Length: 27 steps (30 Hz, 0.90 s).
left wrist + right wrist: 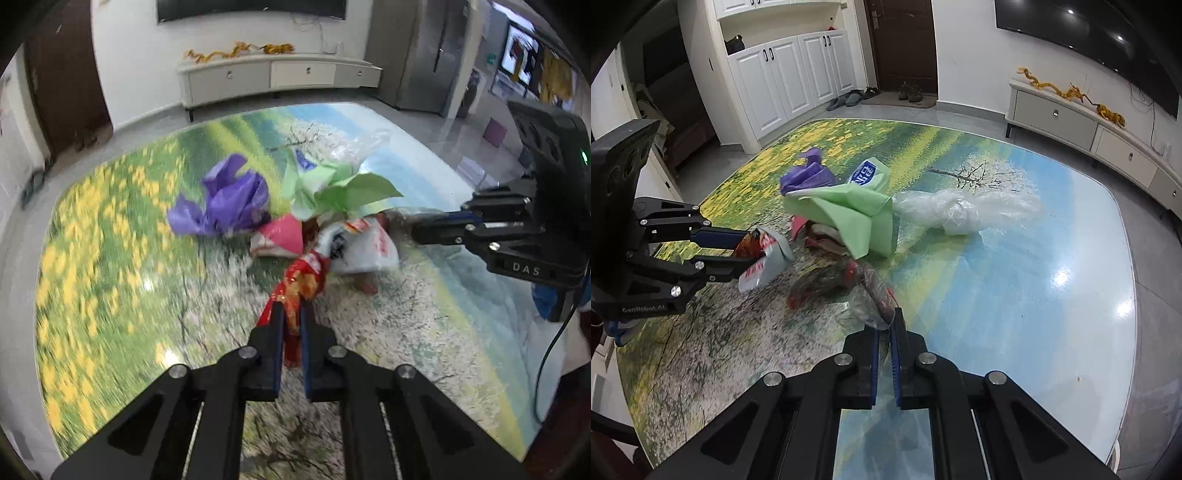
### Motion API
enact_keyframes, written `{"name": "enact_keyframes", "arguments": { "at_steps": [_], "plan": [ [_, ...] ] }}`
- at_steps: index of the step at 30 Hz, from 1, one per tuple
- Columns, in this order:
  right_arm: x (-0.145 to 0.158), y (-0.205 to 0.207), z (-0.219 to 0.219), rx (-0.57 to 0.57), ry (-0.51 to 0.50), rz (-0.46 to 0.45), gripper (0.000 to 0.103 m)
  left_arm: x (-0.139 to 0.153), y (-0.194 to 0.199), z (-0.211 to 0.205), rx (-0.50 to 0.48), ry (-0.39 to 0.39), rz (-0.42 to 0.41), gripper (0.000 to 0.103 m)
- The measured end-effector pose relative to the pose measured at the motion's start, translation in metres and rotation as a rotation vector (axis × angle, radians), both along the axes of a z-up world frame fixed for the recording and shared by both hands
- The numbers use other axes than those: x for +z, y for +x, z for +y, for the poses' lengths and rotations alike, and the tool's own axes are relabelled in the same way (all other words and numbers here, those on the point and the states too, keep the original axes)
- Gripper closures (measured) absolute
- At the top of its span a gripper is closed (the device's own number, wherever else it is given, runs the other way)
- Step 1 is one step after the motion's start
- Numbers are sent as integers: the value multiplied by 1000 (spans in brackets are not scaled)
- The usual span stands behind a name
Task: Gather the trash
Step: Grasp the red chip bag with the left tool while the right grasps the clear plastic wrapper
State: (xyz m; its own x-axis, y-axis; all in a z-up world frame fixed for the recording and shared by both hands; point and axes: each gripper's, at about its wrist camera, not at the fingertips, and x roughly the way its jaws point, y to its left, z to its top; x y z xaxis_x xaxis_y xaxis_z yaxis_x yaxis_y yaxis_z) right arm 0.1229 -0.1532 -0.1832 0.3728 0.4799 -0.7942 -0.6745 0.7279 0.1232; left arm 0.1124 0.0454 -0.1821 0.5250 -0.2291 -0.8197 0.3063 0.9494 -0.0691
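Note:
A heap of trash lies mid-table: a purple bag, green paper, a pink wrapper, a white bag with red print and a clear plastic bag. My left gripper is shut on a red snack wrapper at the heap's near side. My right gripper is shut on a crumpled clear wrapper with red print, pinching its end. The two grippers come at the heap from opposite sides.
The table has a glossy landscape print and rounded corners. A low TV cabinet stands beyond it, with a dark door, white cupboards and shoes on the floor.

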Motion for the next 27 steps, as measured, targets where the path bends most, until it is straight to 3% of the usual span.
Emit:
{"name": "enact_keyframes", "arguments": {
  "at_steps": [16, 27],
  "plan": [
    [46, -40, -50, -67, 124, -82, 98, 24, -58, 6, 100, -87, -57, 95],
    [73, -58, -138, -243, 229, -136, 98, 62, -69, -22, 75, -138, -127, 95]
  ]
}}
